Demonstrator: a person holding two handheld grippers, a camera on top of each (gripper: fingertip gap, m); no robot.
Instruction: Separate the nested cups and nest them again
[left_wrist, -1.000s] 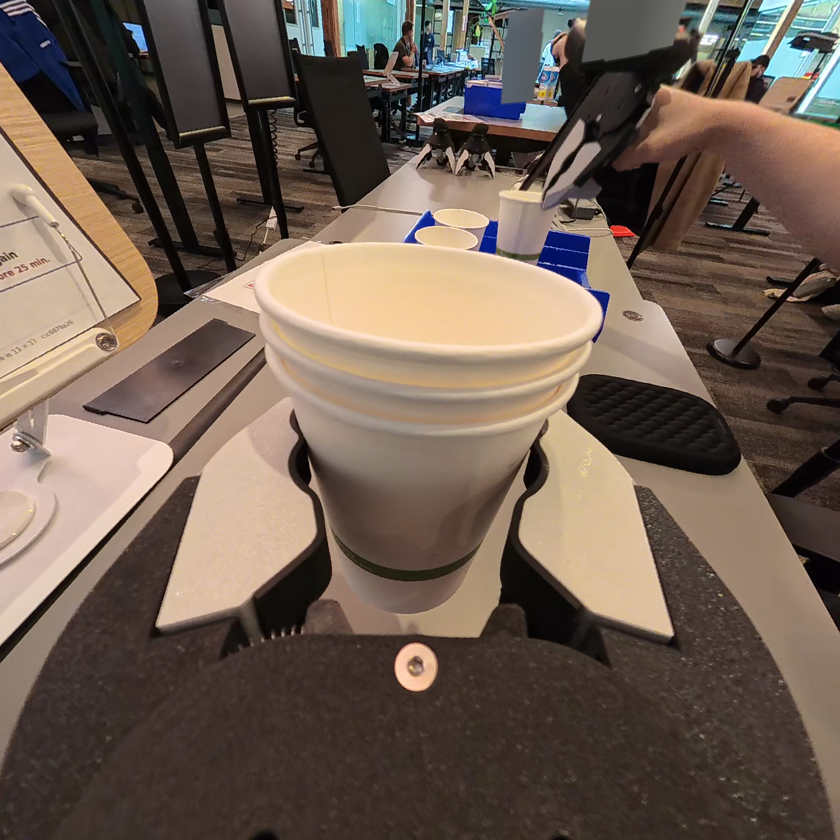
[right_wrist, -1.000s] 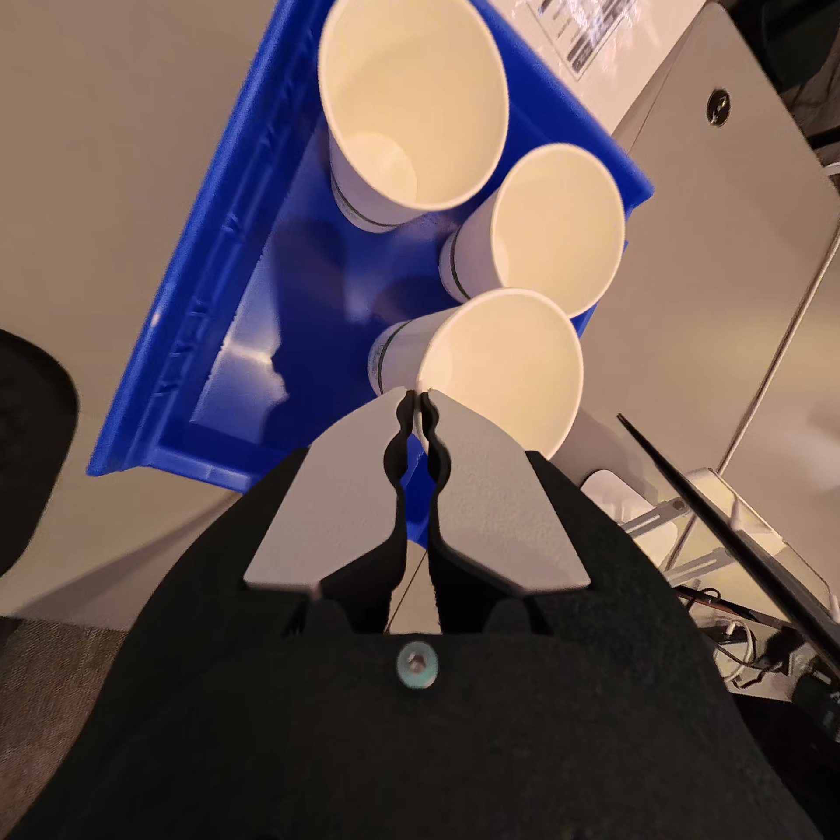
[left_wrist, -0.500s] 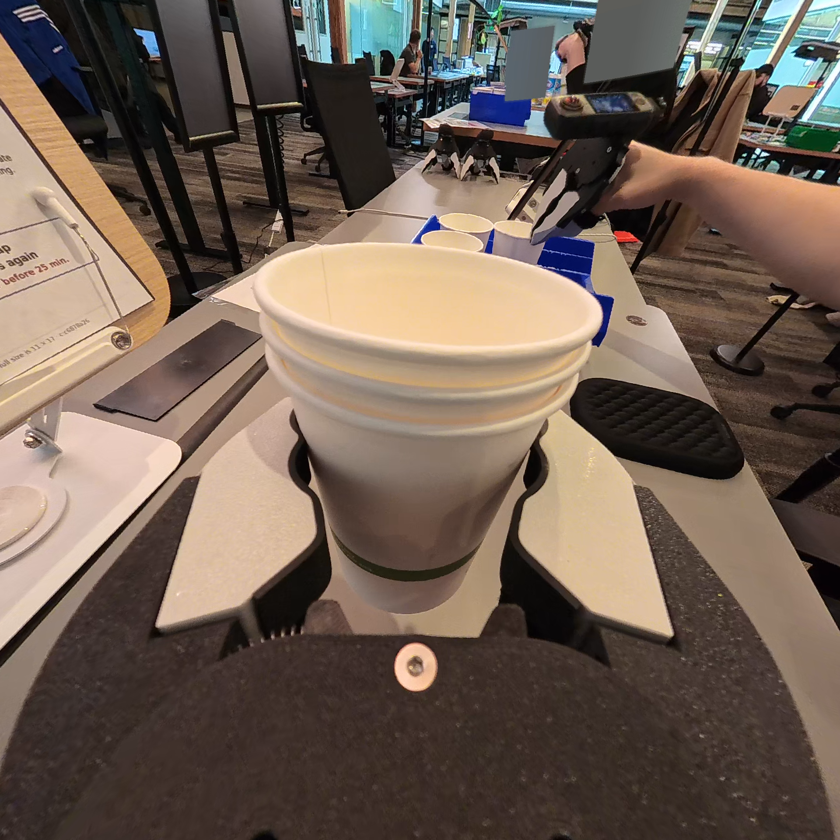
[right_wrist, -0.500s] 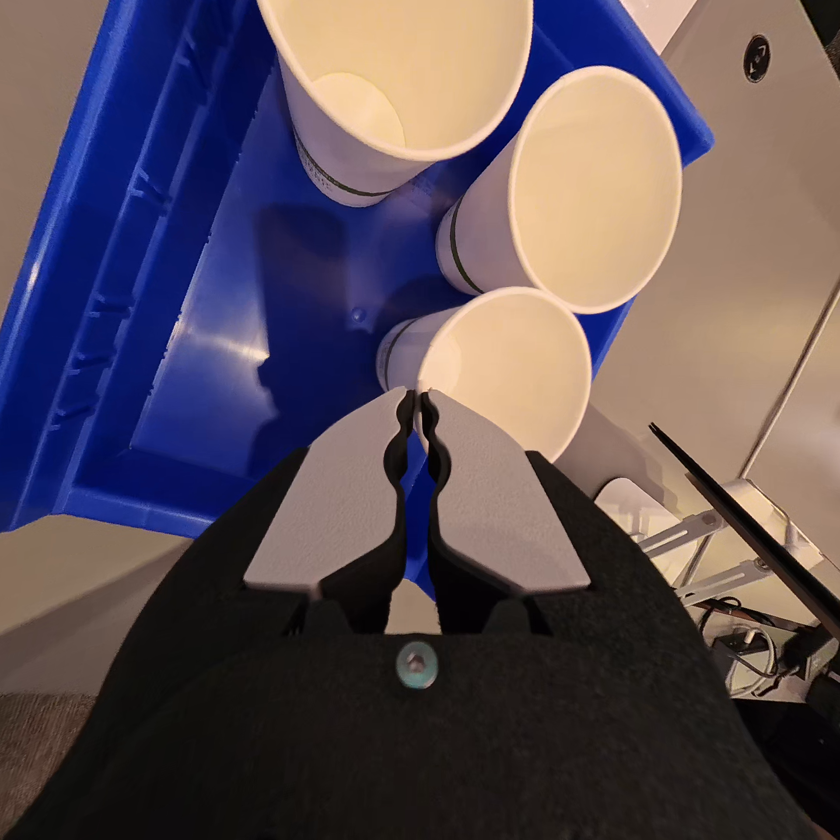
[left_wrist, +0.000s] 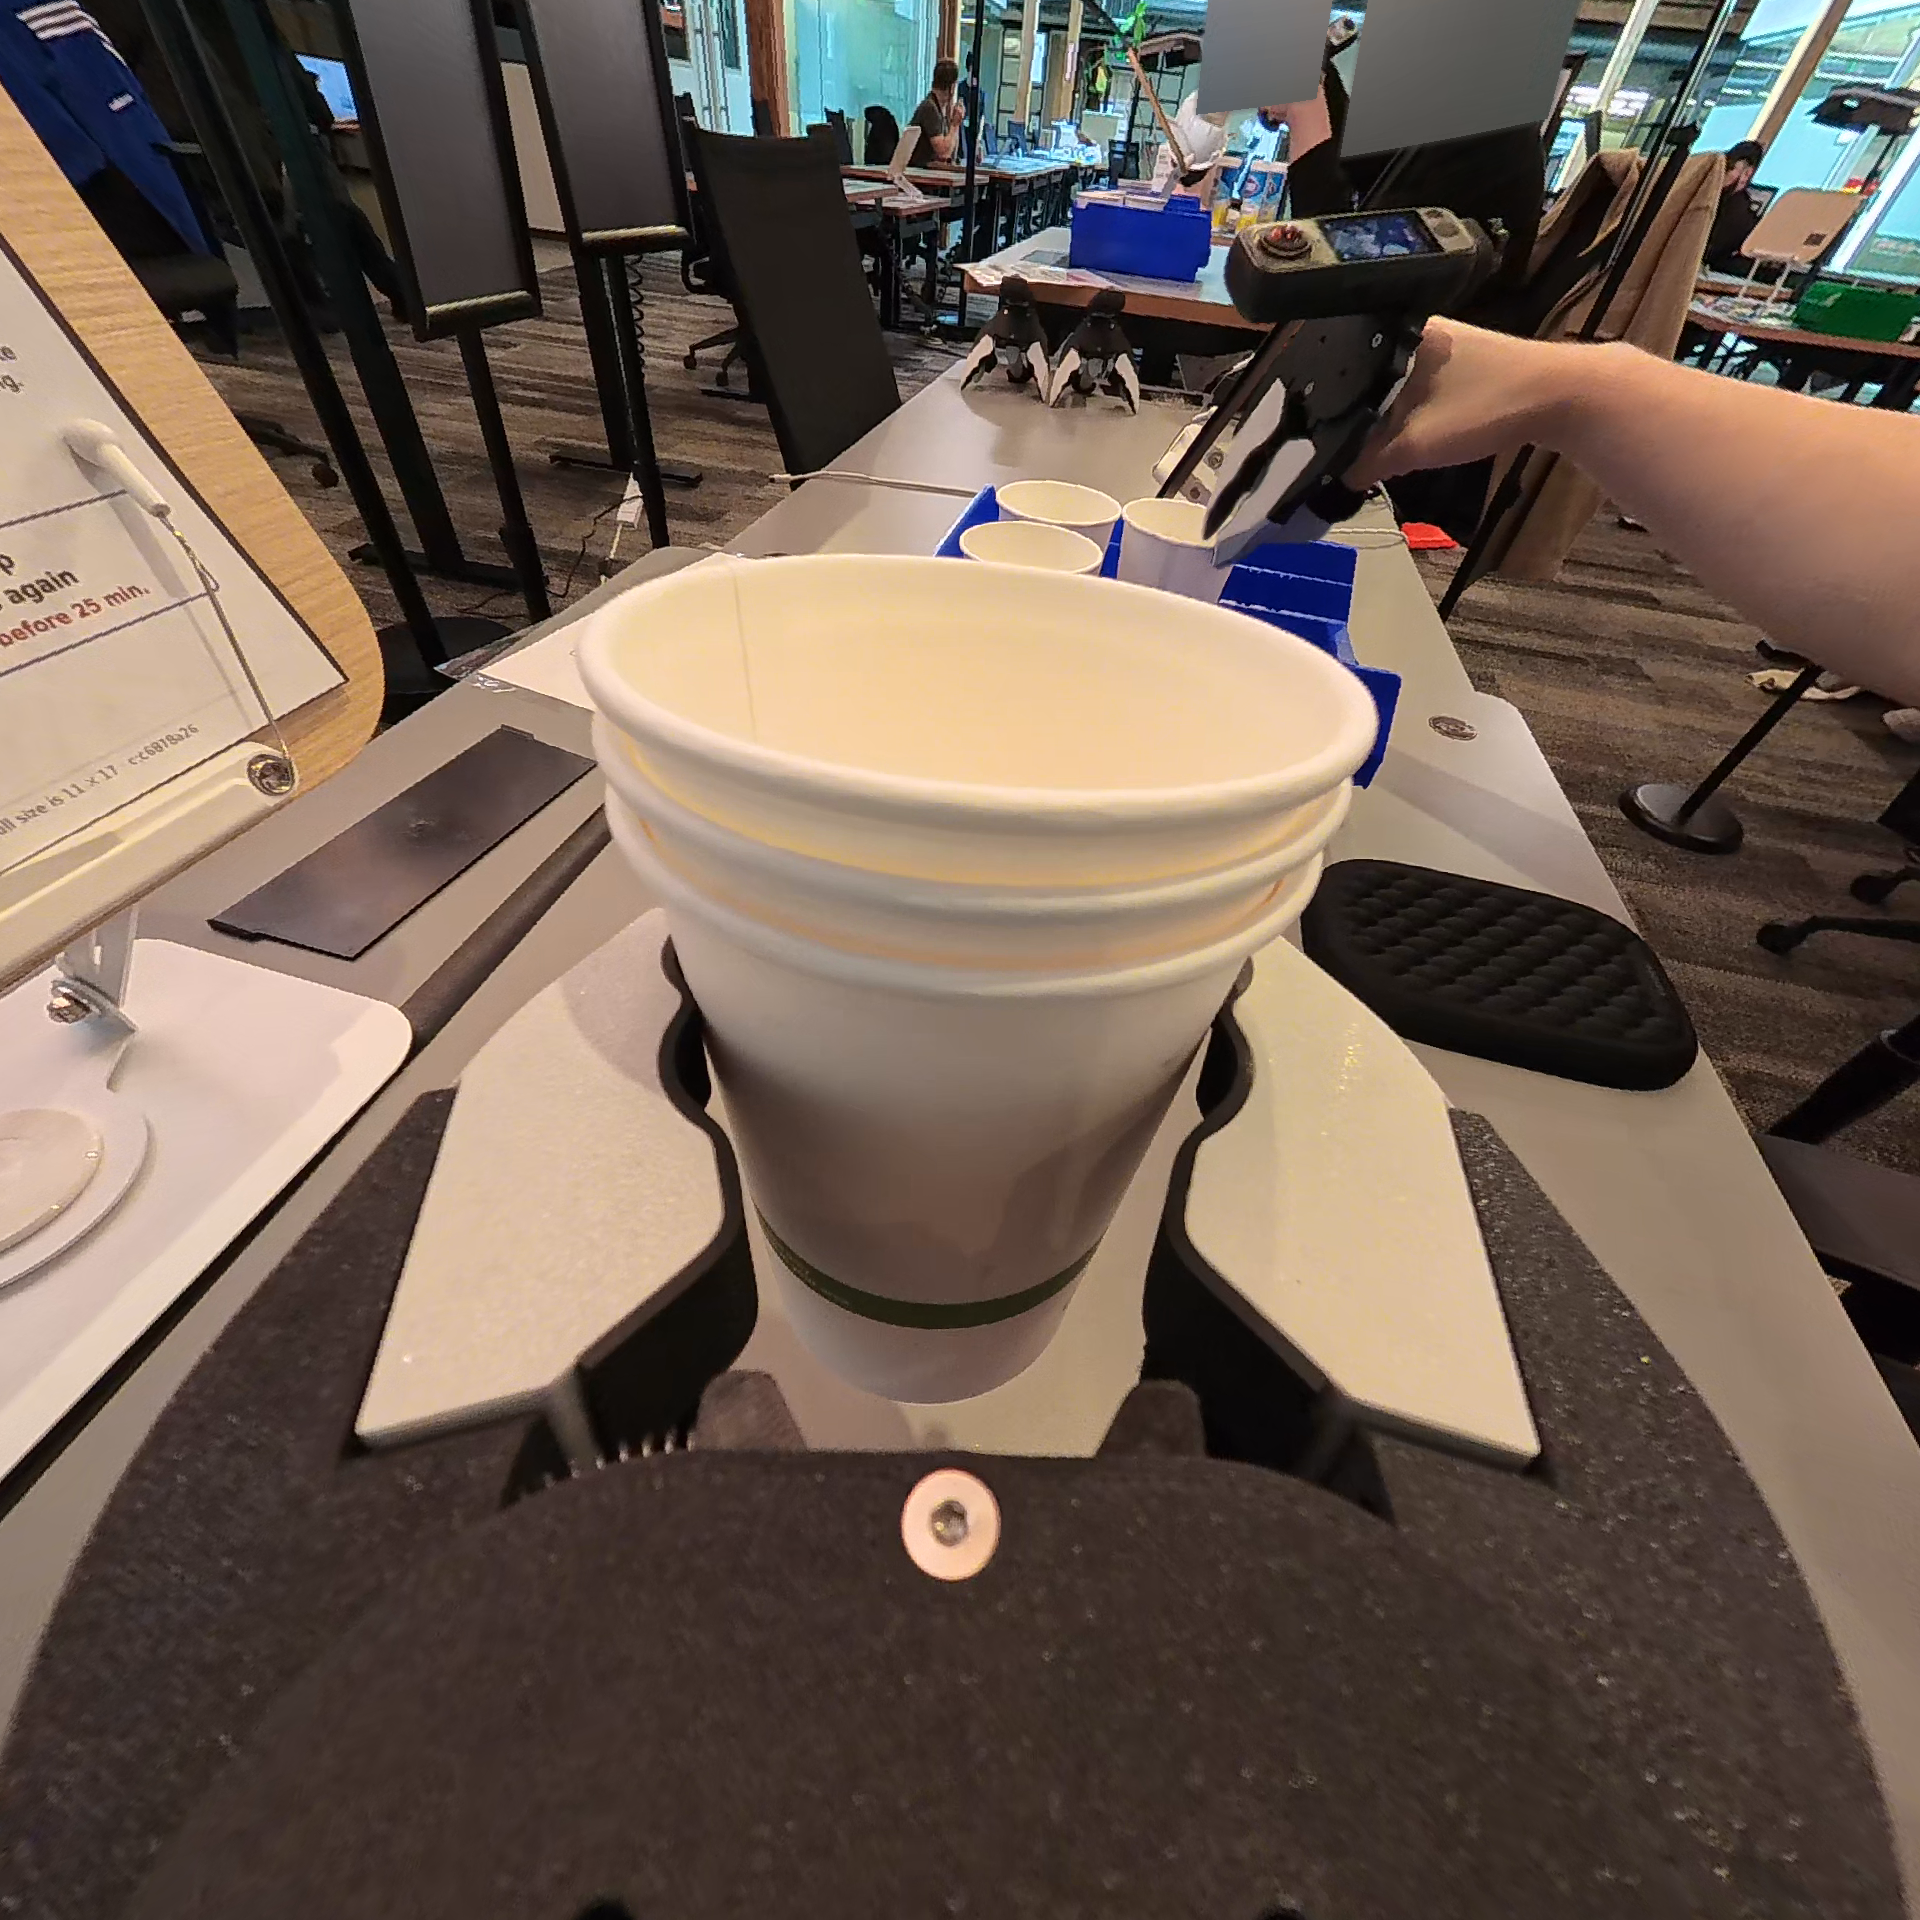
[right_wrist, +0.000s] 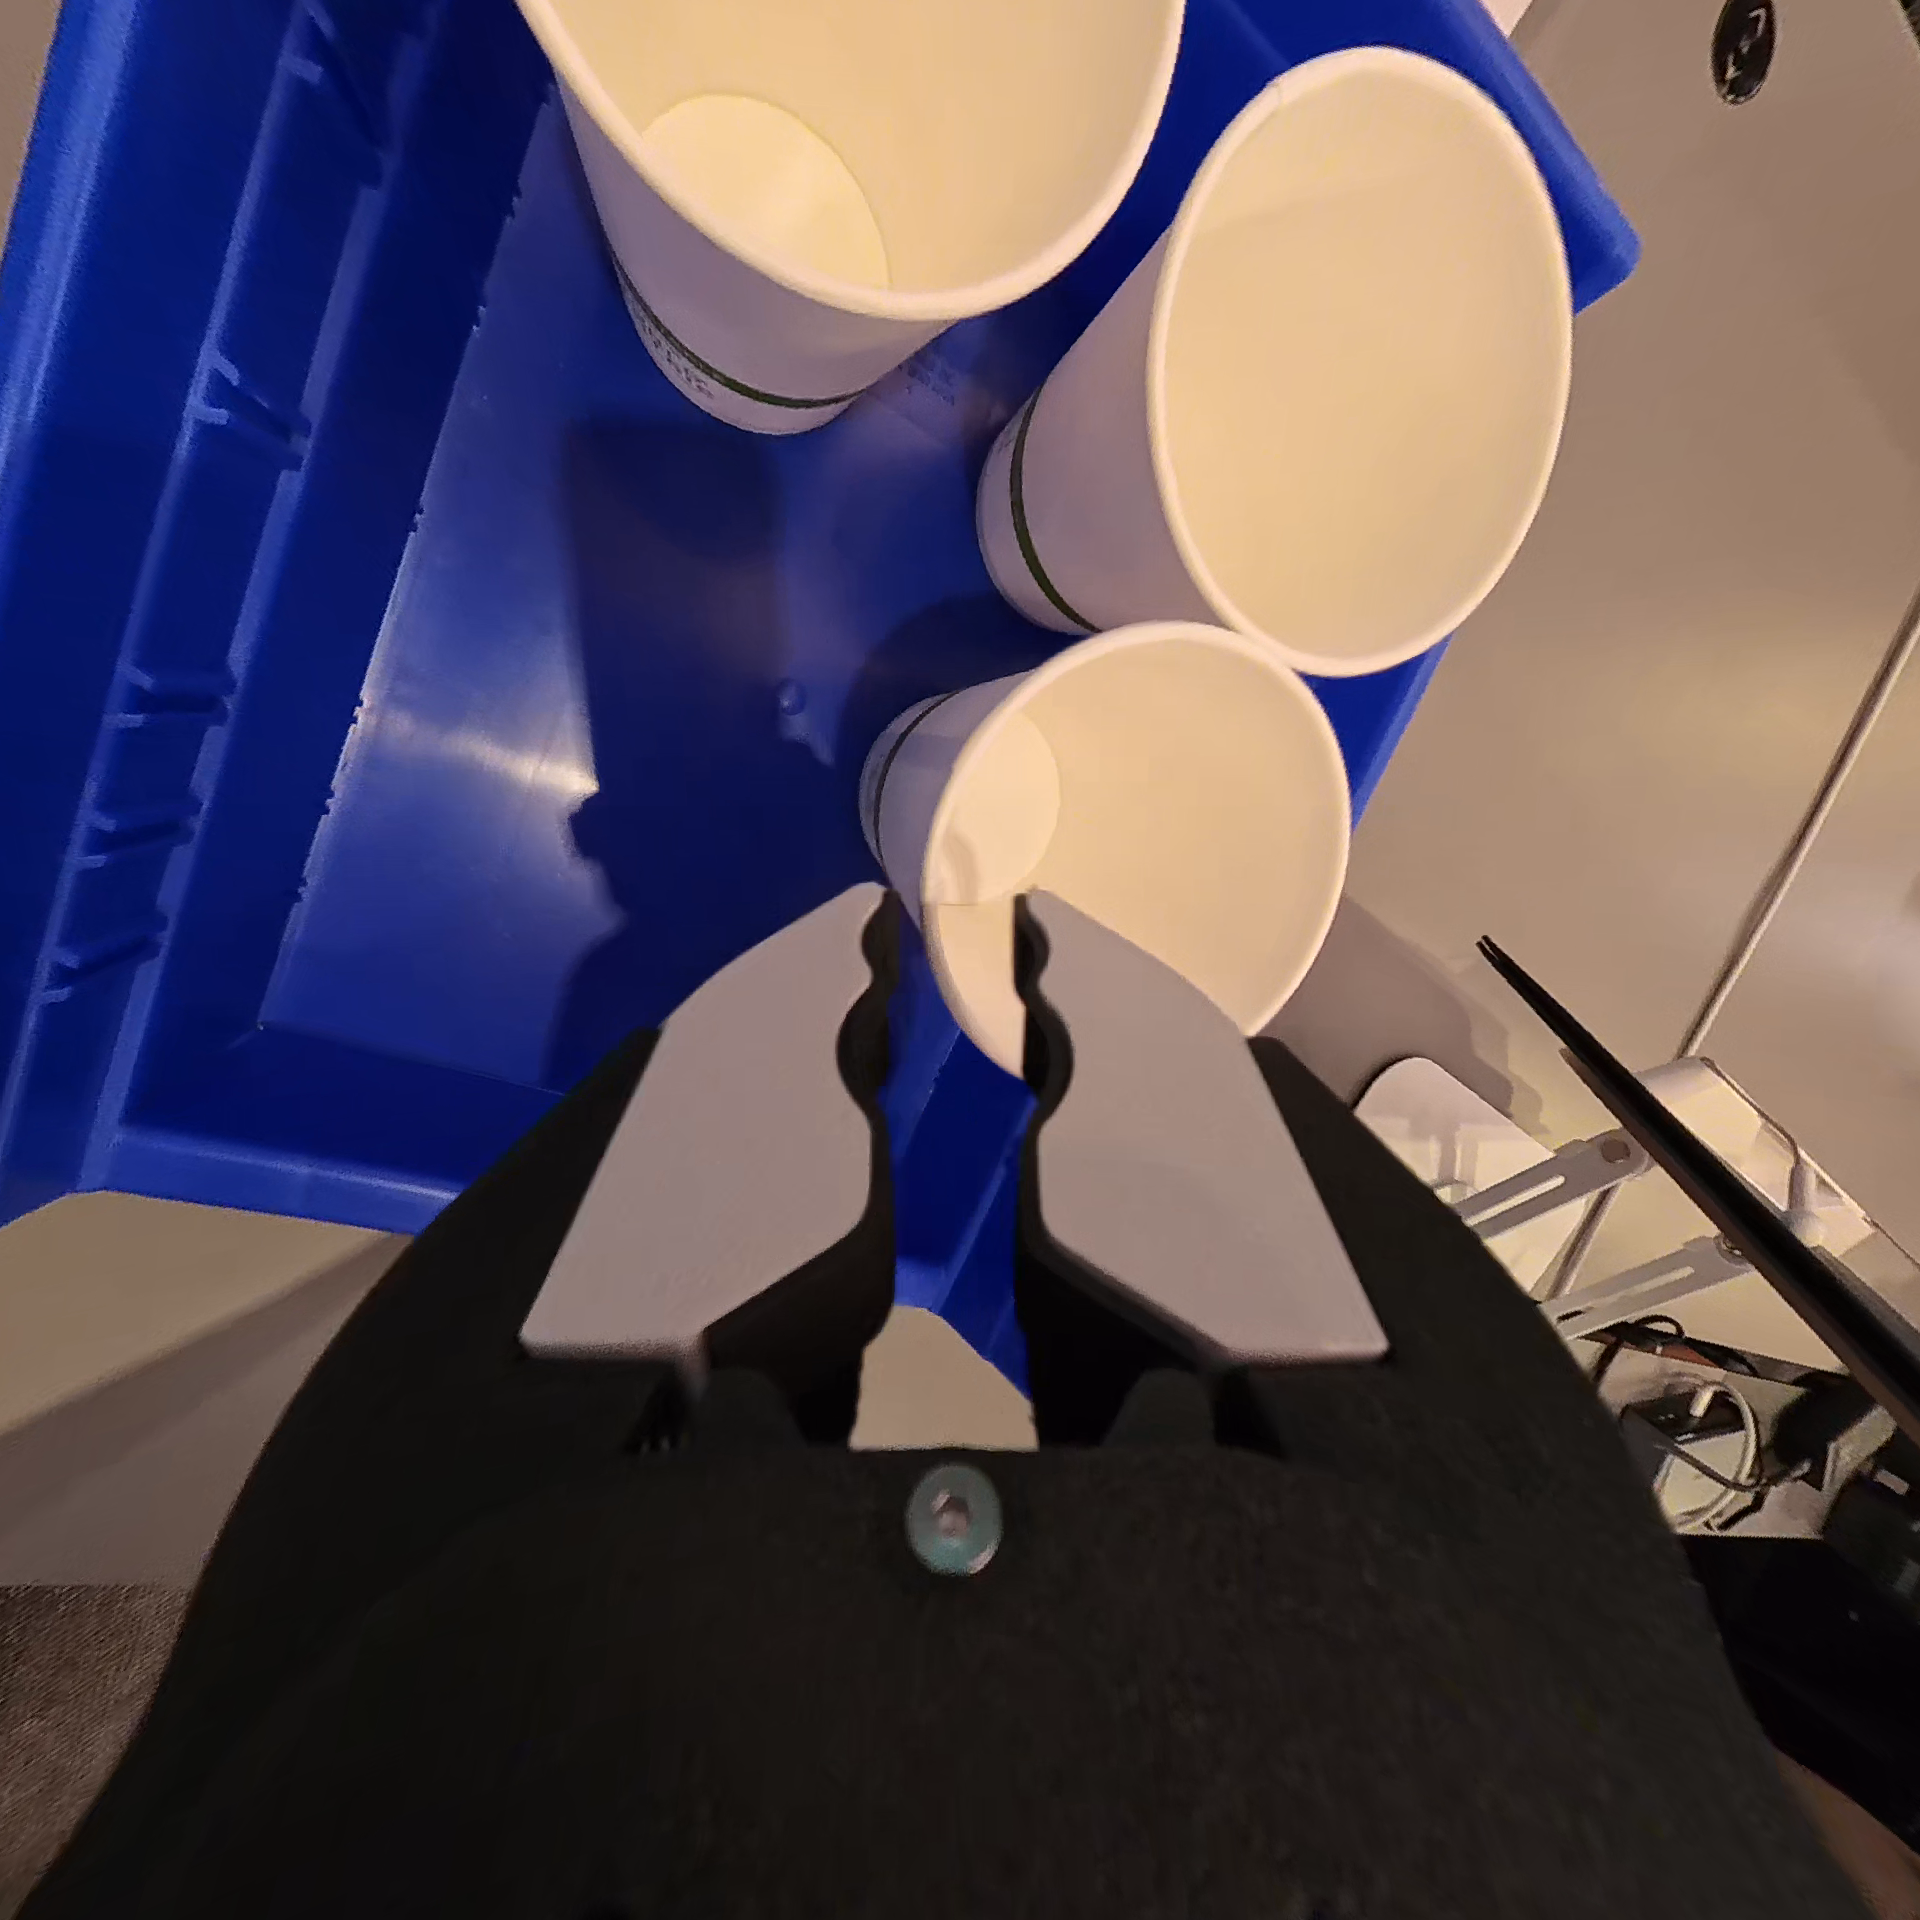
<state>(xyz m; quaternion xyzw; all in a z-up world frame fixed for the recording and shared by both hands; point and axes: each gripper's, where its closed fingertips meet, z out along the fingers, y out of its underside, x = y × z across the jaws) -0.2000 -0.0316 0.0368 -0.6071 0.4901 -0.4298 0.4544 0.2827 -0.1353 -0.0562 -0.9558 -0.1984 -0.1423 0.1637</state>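
Note:
My left gripper (left_wrist: 956, 966) is shut on a stack of three nested white paper cups (left_wrist: 956, 1122), held upright above the grey table (left_wrist: 1475, 821). Farther along stands a blue bin (left_wrist: 1299, 603) with three separate white cups in it. In the right wrist view my right gripper (right_wrist: 951, 899) is slightly open, its fingers astride the rim of the nearest cup (right_wrist: 1132, 831), which stands on the bin floor (right_wrist: 312, 623). The other two cups (right_wrist: 1351, 353) (right_wrist: 862, 135) stand beside it. The right gripper (left_wrist: 1247, 509) also shows in the left wrist view, above the bin.
A black padded wrist rest (left_wrist: 1496, 966) lies on the table's right side. A sign holder on a white base (left_wrist: 208, 1060) and a flat black plate (left_wrist: 405, 842) are on the left. Two spare grippers (left_wrist: 1049, 353) sit at the table's far end.
My right gripper lowered the cup into the blue bin beside the other two and its fingers parted from the rim. My left gripper kept hold of the stack.

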